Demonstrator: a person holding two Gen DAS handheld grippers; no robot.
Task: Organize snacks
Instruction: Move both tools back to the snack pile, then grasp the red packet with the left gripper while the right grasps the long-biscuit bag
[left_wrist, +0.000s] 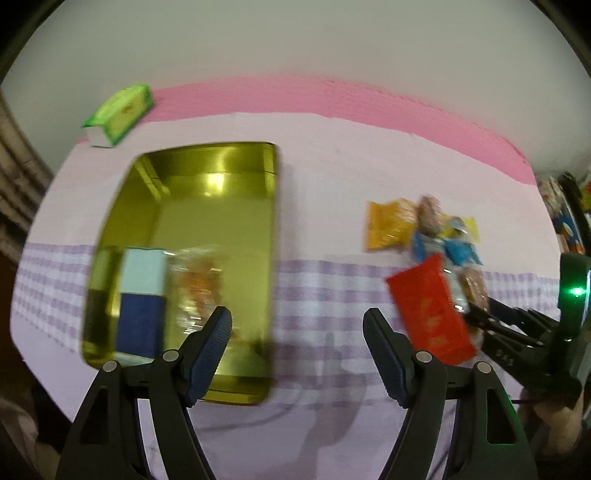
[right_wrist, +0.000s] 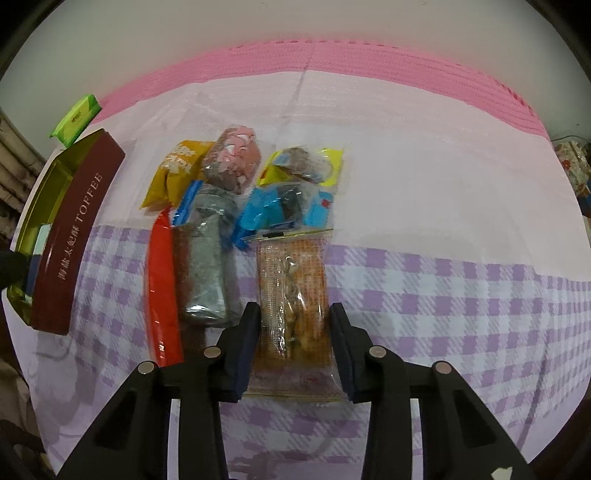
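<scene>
left gripper (left_wrist: 297, 328): wide, empty, lower centre beside gold tin (left_wrist: 110, 229) | right gripper (right_wrist: 293, 332): clamping clear-wrapped orange snack pack (right_wrist: 291, 288), lower centre

Your left wrist view is smeared with motion blur: the gold tin (left_wrist: 192, 258) and the snack pile (left_wrist: 428, 258) show soft, streaked edges, while the fingers (left_wrist: 212, 354) stay crisp. Glare flares off the tin's shiny inner wall. Your right wrist view is sharp, down to the lettering on the tin's side. Light is soft and even, indoor, and faint shadows fall on the checked cloth (right_wrist: 443, 295) near the bottom. Both views bow strongly, with dark vignetted corners.
</scene>
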